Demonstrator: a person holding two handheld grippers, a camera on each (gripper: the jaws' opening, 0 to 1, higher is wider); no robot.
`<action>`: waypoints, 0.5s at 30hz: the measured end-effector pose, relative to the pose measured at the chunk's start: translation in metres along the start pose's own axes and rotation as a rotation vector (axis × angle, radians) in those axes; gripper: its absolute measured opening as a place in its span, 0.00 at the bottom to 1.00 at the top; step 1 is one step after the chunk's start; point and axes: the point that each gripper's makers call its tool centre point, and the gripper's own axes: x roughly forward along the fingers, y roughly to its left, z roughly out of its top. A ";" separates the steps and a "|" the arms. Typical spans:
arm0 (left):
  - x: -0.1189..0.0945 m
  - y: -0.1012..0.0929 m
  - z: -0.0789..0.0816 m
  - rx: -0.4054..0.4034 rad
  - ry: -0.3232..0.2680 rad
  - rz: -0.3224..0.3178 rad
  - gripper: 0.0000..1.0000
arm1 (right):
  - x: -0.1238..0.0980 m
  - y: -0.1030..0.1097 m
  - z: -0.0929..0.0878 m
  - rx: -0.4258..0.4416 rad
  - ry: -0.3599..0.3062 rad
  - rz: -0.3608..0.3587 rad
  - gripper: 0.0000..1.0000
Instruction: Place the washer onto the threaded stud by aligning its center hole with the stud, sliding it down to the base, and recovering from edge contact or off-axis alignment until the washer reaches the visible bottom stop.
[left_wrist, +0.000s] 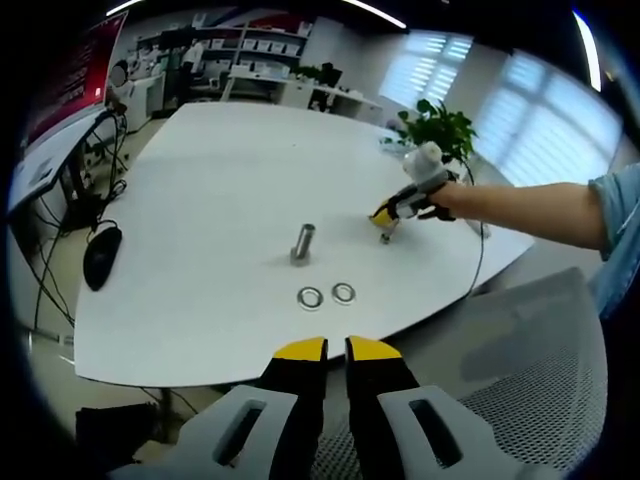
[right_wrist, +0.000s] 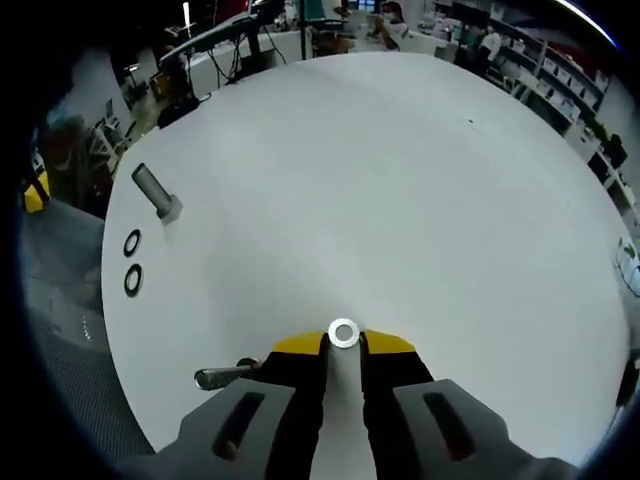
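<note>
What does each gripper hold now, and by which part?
The right gripper pinches a small silver metal washer by its outer rim, at the jaw tips. The left gripper holds nothing.

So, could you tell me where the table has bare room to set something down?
The far half of the table beyond the stud is bare, as is the stretch left of it toward the mouse. It is crowded near the front edge, where two washers lie below the stud, and around the right gripper.
</note>
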 end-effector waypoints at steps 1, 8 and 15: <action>0.000 0.000 0.000 0.000 0.001 0.000 0.05 | -0.002 0.003 0.000 0.027 -0.016 0.010 0.15; 0.000 0.000 0.001 0.003 -0.002 0.000 0.05 | -0.024 0.013 0.005 0.034 -0.078 0.035 0.15; 0.000 0.000 0.001 0.001 -0.006 -0.001 0.05 | -0.050 0.025 0.007 0.024 -0.123 0.064 0.15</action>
